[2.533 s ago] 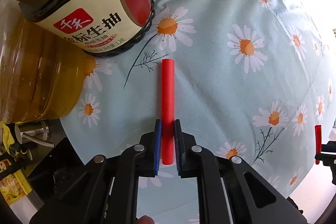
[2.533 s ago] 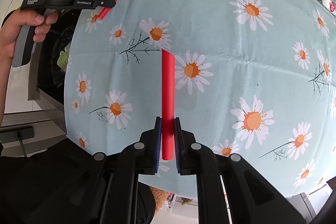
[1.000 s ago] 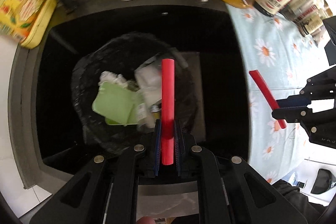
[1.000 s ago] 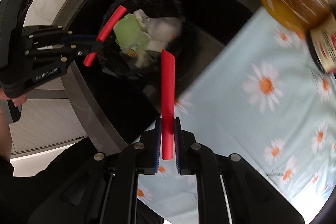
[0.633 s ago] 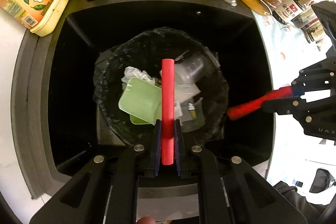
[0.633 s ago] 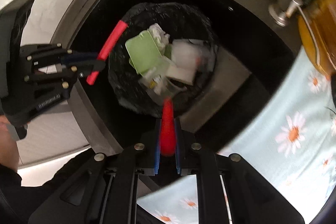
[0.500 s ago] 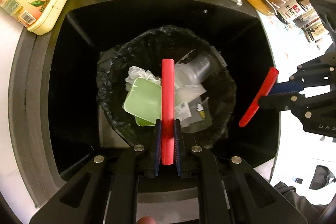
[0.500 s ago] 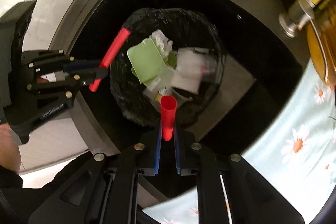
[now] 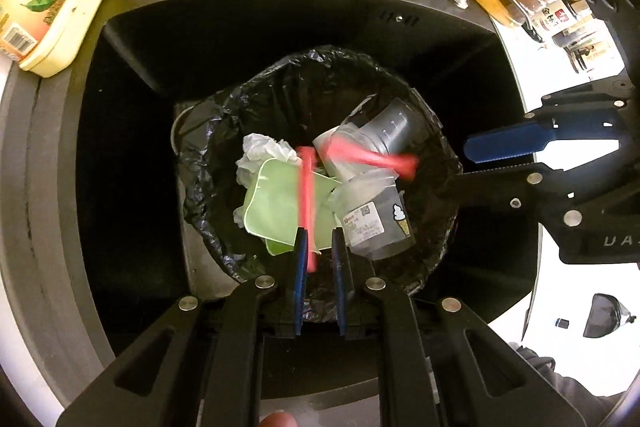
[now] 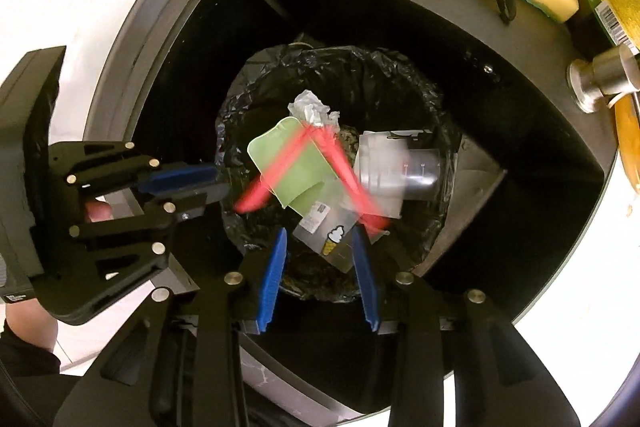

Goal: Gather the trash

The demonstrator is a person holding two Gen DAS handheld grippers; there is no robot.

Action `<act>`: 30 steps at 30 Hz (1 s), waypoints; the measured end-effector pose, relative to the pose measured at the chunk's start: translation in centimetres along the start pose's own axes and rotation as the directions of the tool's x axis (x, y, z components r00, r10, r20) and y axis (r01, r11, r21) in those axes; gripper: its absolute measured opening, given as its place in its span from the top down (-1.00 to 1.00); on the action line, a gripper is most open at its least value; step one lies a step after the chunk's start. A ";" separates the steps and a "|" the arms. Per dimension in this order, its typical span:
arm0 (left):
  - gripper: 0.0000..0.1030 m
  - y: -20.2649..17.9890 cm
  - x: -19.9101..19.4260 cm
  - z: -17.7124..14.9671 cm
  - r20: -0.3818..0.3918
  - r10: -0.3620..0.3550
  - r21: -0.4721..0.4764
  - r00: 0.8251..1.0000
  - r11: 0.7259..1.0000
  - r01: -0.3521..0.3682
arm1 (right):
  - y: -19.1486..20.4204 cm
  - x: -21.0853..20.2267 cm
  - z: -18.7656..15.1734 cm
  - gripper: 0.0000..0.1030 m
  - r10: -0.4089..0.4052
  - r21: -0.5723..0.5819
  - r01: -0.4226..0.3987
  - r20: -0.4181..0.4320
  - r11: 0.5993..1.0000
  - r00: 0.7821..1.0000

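2 blurred red straws (image 9: 307,203) hang over the black-lined trash bin (image 9: 224,187), one between the left gripper (image 9: 318,255) fingers.

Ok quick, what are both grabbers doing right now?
Left gripper: slightly open, holding nothing; one red straw loose between its jaws.
Right gripper: jaws opening, holding nothing; other red straw loose.

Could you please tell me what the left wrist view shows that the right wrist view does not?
Only the left wrist view shows a red-labelled bottle and the right gripper side-on, its jaws opening with nothing between them. Only the right wrist view shows the left gripper side-on and the hand holding it. Both show the black-lined bin, two blurred red tubes over its rubbish, and the green tray.
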State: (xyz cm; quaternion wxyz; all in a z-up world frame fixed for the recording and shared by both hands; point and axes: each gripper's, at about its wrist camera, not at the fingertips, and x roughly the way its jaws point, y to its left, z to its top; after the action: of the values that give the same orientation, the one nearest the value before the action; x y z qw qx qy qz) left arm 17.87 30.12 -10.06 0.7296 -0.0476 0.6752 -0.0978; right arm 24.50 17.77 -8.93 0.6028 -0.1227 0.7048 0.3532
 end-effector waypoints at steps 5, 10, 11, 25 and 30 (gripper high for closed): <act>0.78 0.0 0.2 0.6 -0.004 -0.023 0.017 1.000 1.000 0.023 | -0.8 -0.5 -1.1 0.29 -0.011 0.049 0.011 0.001 0.999 1.000; 0.78 0.2 0.1 0.9 0.010 -0.023 0.018 1.000 1.000 0.022 | -1.7 -1.3 -2.9 0.21 -0.008 0.099 0.006 0.020 0.995 1.000; 0.78 0.2 0.1 0.8 0.012 -0.020 0.013 1.000 1.000 0.019 | -2.0 -1.5 -3.3 0.16 -0.005 0.113 0.002 0.026 0.994 1.000; 0.66 -3.4 -1.9 -2.9 0.083 0.035 -0.012 0.996 0.999 -0.034 | -3.6 -5.8 -10.8 -0.12 -0.030 0.131 0.006 0.180 0.991 0.983; 0.44 -6.8 -4.1 -5.5 0.145 0.067 -0.031 0.987 0.998 -0.063 | -4.5 -7.8 -15.5 -0.16 -0.015 0.106 -0.010 0.233 0.994 0.972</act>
State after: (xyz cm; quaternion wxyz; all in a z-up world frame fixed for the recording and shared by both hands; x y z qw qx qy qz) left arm 11.60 24.69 -5.13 0.7792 -0.0422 0.6223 -0.0614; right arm 17.27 2.56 -2.88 0.6875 -0.0487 0.6468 0.3264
